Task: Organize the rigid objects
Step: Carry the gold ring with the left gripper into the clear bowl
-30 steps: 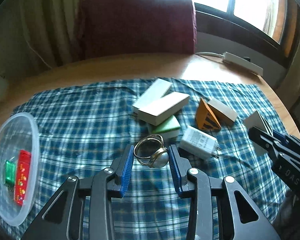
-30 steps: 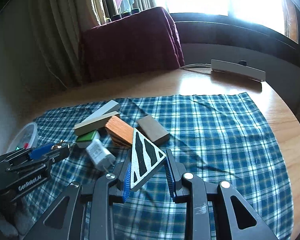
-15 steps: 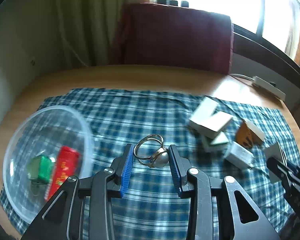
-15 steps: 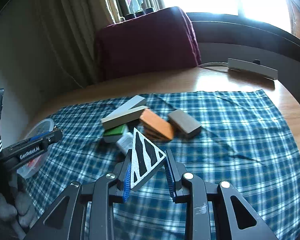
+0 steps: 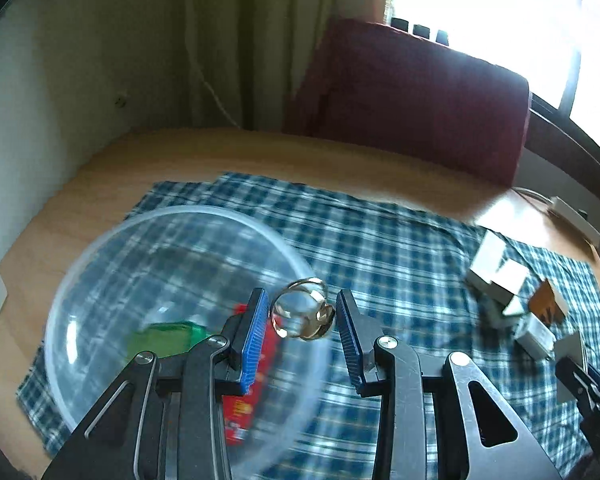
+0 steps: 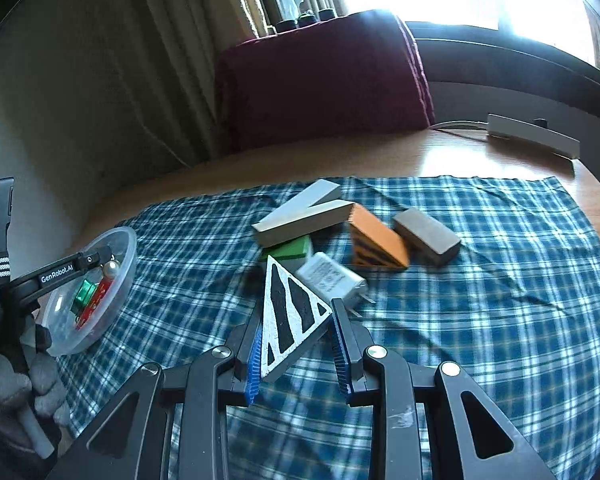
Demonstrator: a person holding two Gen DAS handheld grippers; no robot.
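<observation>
Left hand-held gripper pinches pearl ring; right hand-held gripper clamps striped wedge.

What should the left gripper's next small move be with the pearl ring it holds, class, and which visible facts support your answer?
Probably open the left gripper to release the pearl ring into the clear plastic bowl. The ring hangs above the bowl's near rim, where a green item and a red item already lie. A slight nudge further inward first may be safer.
</observation>
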